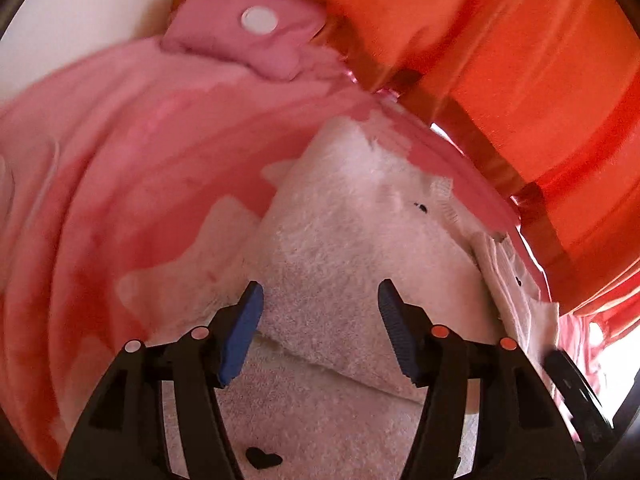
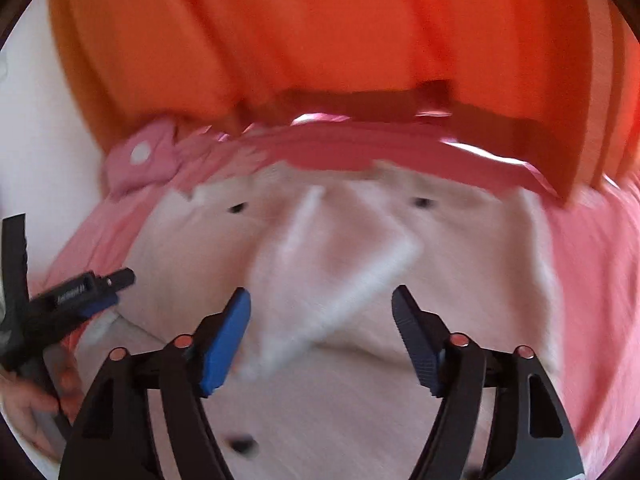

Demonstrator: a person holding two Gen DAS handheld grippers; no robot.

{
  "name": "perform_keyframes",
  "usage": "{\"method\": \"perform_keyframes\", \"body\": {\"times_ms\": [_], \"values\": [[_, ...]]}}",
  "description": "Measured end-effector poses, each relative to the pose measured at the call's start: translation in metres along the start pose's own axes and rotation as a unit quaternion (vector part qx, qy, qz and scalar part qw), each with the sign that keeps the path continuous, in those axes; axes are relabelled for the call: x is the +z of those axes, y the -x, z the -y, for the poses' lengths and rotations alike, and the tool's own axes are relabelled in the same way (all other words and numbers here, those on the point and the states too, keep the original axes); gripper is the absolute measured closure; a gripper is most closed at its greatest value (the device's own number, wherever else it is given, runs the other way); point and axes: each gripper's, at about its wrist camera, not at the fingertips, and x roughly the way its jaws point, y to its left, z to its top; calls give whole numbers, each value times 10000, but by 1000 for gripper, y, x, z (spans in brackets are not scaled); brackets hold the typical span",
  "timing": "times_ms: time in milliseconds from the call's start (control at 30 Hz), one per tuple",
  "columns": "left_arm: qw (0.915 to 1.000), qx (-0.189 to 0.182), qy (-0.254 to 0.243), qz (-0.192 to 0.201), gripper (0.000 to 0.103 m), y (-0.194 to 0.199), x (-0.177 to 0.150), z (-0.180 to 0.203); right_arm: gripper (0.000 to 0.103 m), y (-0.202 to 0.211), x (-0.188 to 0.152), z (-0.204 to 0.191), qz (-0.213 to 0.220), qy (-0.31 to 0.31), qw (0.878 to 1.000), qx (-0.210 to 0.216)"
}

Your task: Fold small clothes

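the small garment [image 1: 352, 240] — pale, fleecy, with tiny dark marks and pink trim — lies spread over a pink cloth [image 1: 120, 140], with an orange cloth [image 1: 500, 60] rising behind it. a folded flap of the garment sits on top of its lower layer, its edge running across just ahead of the left gripper [image 1: 320, 304]. that gripper hovers close over the flap with its jaws wide and nothing between them. the right gripper [image 2: 320, 304] is wide too, empty, hanging above the middle of the same garment, where a raised white crease [image 2: 344, 264] runs diagonally between its fingers.

the main risk is a pinch that takes too much. the fleece is thick and layered, so closing on the flap's edge could catch the layer under it, or the pink cloth, and the next fold would drag everything along. a shallow bite is the opposite trouble — plush fabric like this may slip out halfway through a lift and fall in a heap.

the right view is blurred, so i can't tell whether that crease is a seam or loose bunching; if it's loose, folding over it would trap a lump. the pink tab with a white snap [image 1: 259, 19] sticks out at the far edge and could end up outside the finished fold. the two grippers are also near each other and could collide.
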Motion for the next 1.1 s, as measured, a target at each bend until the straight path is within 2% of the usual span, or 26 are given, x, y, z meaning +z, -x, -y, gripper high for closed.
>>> {"method": "perform_keyframes", "body": {"times_ms": [67,100,133,167,200,233,333,400,433,467,500,533,567,600,633,667,733,800,867,900,933,967,1000,1033,1100], "values": [[10000,30,-11,-29,47,-2,0,-1,35,-37,9,-9,-359,110,9990,-241],[9999,80,-73,-36,49,-4,-1,0,68,-53,11,-10,-571,133,9979,-273],[9999,115,-118,-52,50,-4,-4,-2,92,-55,14,-8,-624,96,9976,-274],[9998,113,-133,-79,51,-7,-4,-2,94,-51,17,-2,-585,-63,9980,-240],[9998,82,-119,-103,51,-8,-4,-3,94,-35,21,10,-324,-404,9987,20],[9999,42,-112,-115,51,-5,-7,-5,95,-8,24,29,62,-810,9963,285],[9997,-105,-165,-143,53,-7,-8,-9,94,48,4,91,695,-1649,9825,519],[9996,-90,-241,-119,53,-10,-11,-7,89,43,-20,125,465,-1951,9789,386],[9996,-55,-284,-79,52,-11,-13,-5,83,25,-42,144,-4,-2103,9775,152],[9994,1,-331,-36,51,-11,-16,-3,82,17,-53,152,-258,-2171,9758,2],[9995,0,-330,-25,49,-10,-17,-1,84,12,-68,161,-417,-2314,9719,105],[9996,-74,-256,-33,47,-7,-18,-1,84,16,-73,164,-285,-2433,9691,296],[9997,-184,-131,-63,43,-4,-19,-3,79,22,-76,166,-130,-2538,9663,419],[9994,-319,26,-104,40,0,-19,-6,67,29,-76,167,13,-2586,9647,494],[9989,-414,171,-146,38,4,-19,-10,59,34,-74,167,135,-2585,9646,513],[9979,-501,386,-170,34,7,-19,-17,43,37,-72,168,255,-2587,9643,511],[9956,-553,732,-215,29,7,-20,-30,38,34,-66,172,323,-2626,9628,549],[9904,-664,1158,-354,29,-1,-20,-43,37,15,-58,178,104,-2776,9592,526],[9856,-776,1463,-326,30,-4,-16,-49,37,0,-57,184,-56,-2986,9530,499],[9845,-805,1522,-333,34,-5,-14,-48,43,-4,-55,183,-60,-3070,9503,521],[9833,-852,1573,-344,44,-7,-12,-47,56,-8,-47,178,-58,-3031,9514,544],[9814,-1014,1589,-363,75,-10,-7,-44,95,-9,-35,169,-122,-2872,9559,595],[9808,-1101,1560,-406,99,-11,-2,-41,93,-2,-22,161,-84,-2658,9621,611],[9810,-1138,1539,-332,96,-8,4,-38,93,18,-3,147,312,-2345,9695,647],[9832,-1213,1344,243,97,15,16,-30,94,67,28,121,1097,-1754,9747,847]]}}
